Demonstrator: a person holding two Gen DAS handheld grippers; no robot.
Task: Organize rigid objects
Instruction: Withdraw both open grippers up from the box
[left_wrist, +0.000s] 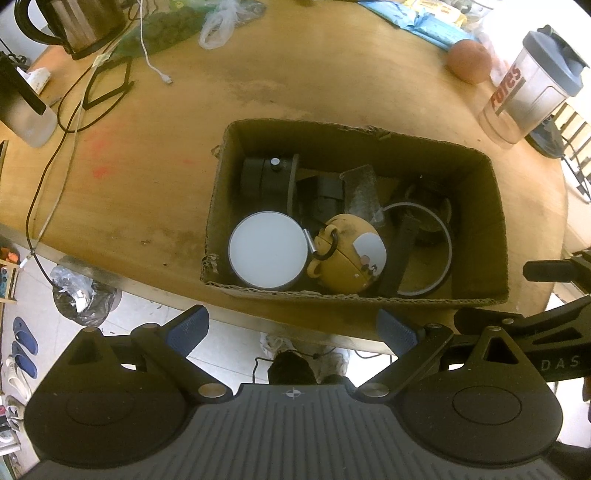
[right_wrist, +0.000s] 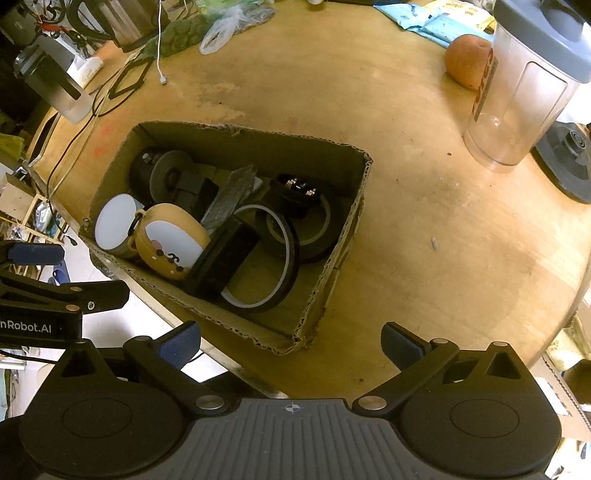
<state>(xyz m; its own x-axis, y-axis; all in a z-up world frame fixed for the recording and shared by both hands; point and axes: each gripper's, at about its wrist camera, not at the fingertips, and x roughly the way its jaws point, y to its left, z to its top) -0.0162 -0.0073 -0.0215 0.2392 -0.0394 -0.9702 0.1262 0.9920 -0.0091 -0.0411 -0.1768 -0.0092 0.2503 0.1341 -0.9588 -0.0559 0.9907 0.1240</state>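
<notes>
Right now, sitting on the round wooden table (left_wrist: 332, 81): cardboard box (left_wrist: 495, 221) crammed with yellow case (left_wrist: 347, 254), tape ring (left_wrist: 448, 240). Hovering wide open, holding nothing: left gripper (left_wrist: 291, 328), right gripper (right_wrist: 291, 343). Maybe snagging the ring, tipping things.

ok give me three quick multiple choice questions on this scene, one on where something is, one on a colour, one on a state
1. Where is the yellow case?
A. inside the cardboard box
B. beside the shaker bottle
C. on the floor

2. What colour is the shaker bottle's lid?
A. red
B. grey
C. green

3. How are the left gripper and right gripper?
A. both open and empty
B. left holds the case
C. both shut

Answers: 1 A, it lies among the box's contents; 2 B, the cap is grey; 3 A, the fingers stand wide apart, holding nothing.
</notes>
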